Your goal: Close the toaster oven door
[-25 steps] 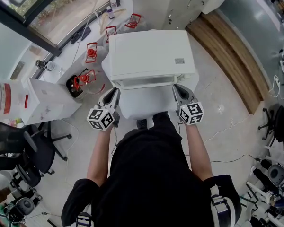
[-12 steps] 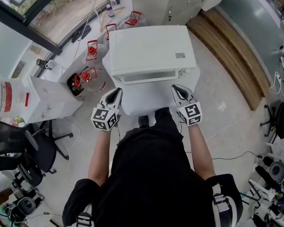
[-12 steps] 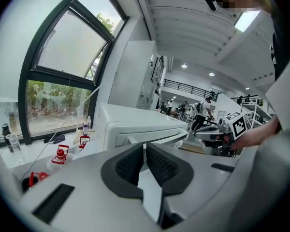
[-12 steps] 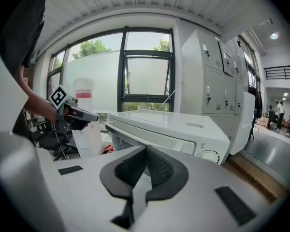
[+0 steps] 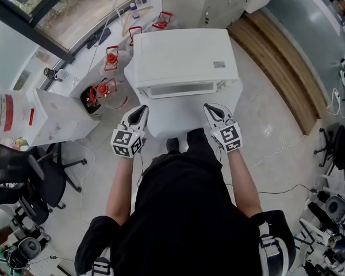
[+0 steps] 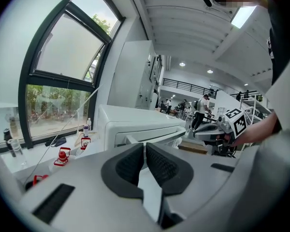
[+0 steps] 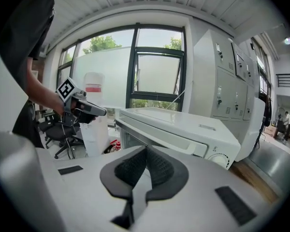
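Observation:
The white toaster oven [image 5: 184, 56] stands on a white table [image 5: 178, 125]. Its door [image 5: 181, 89] stands upright against the front and looks closed, with the handle bar [image 7: 171, 140] across its top and a dial [image 7: 221, 159] at the right end. My left gripper [image 5: 139, 111] hovers in front of the oven's left corner, shut on nothing. My right gripper [image 5: 210, 108] hovers before the right corner, also shut and empty. Neither touches the oven. The left gripper [image 6: 145, 147] and the right gripper [image 7: 146, 152] show their pads closed together.
Red-capped items [image 5: 110, 58] sit along the window ledge at the left. A black bin [image 5: 95, 101] and a white box [image 5: 57, 119] stand left of the table, with office chairs [image 5: 17, 177] beyond. Lockers [image 7: 232, 91] rise behind the oven. A wooden strip [image 5: 287, 62] runs along the right.
Both grippers now stand a little farther back from the oven front and slightly closer together. The left jaws have closed fully. The oven has not moved.

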{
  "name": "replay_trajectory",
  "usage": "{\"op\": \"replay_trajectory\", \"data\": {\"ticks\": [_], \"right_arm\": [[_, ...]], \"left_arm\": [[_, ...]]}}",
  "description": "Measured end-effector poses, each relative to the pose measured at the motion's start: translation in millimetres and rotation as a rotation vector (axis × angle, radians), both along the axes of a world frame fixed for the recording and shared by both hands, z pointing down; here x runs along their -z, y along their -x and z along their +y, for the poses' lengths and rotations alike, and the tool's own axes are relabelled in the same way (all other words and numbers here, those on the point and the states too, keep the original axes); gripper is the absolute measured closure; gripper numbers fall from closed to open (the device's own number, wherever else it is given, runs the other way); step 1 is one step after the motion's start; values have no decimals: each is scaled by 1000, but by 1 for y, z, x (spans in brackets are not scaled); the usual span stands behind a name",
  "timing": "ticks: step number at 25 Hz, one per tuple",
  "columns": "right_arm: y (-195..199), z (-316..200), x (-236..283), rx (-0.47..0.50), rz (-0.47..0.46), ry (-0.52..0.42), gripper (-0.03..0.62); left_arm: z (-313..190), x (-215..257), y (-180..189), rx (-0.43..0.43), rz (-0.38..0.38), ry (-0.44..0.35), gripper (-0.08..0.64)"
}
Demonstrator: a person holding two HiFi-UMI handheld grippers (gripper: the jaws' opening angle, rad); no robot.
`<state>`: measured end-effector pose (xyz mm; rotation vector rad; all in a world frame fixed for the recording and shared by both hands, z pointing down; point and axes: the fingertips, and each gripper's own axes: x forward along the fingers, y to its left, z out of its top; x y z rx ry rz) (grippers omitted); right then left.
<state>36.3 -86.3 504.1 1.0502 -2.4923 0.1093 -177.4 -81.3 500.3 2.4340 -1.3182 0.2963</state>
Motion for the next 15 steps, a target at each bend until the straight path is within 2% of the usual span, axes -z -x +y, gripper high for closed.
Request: {"op": "replay_trajectory", "data": {"ticks": [15], "right_arm": [[1, 10, -2, 24, 21, 1, 578]], "left_arm": [[11, -1, -2, -9, -20, -5, 525]]}}
